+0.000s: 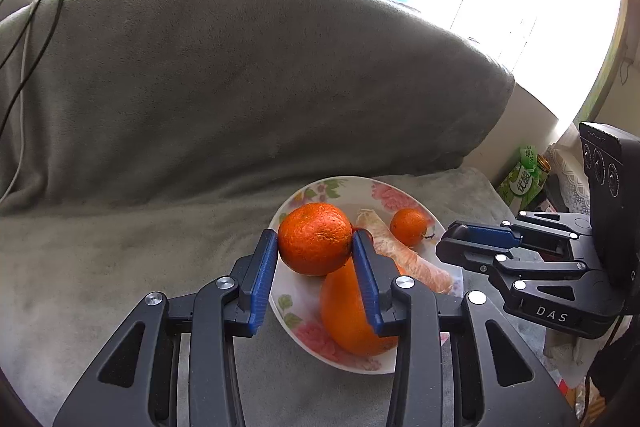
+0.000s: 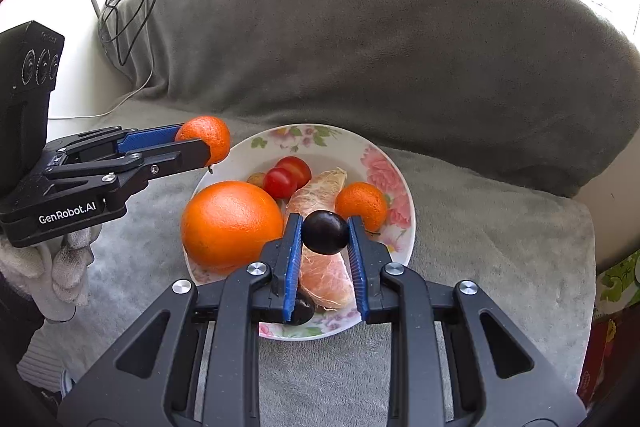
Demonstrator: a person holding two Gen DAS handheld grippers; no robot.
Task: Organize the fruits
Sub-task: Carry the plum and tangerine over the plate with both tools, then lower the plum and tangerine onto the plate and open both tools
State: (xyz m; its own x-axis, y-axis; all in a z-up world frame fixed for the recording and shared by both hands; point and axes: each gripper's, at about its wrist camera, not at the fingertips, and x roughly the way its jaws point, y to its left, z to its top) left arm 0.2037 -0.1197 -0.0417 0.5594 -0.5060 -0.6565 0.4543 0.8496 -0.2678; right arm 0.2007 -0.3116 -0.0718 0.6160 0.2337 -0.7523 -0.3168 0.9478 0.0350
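Left tongs point(image 1: 315, 243) clamped on a mandarin point(image 1: 315, 238), its blue pads pressing the fruit from both sides and holding it clear of the floral plate point(image 1: 320, 187); in the right wrist view the same tongs point(image 2: 210, 143) enter from the left, with the mandarin point(image 2: 208, 137) held at the fingertips just beyond the plate's left rim, and a gloved hand point(image 2: 60, 267) shows beneath the tool body. Right tongs point(image 2: 325, 233) closed on a dark round fruit point(image 2: 325, 231), probably a plum, gripped between the blue pads and lifted above the plate point(image 2: 384, 155); from the left wrist view these tongs point(image 1: 448, 247) appear at the right, pointing toward the plate, their load hidden from that side. The plate rests on a grey plush cover point(image 2: 480, 227) draped over a sofa seat, in front of the cushioned backrest point(image 1: 240, 67). On the plate lie a large orange point(image 2: 232, 223) at the left, two cherry tomatoes point(image 2: 288, 175) touching one another behind it, a peeled citrus segment point(image 2: 324, 275) in the middle, a small mandarin point(image 2: 362, 205) at the right, and another dark fruit point(image 2: 302, 311) near the front rim, partly covered by the left finger of the right tongs. Black cables point(image 2: 132, 7) trail over the backrest's left end.
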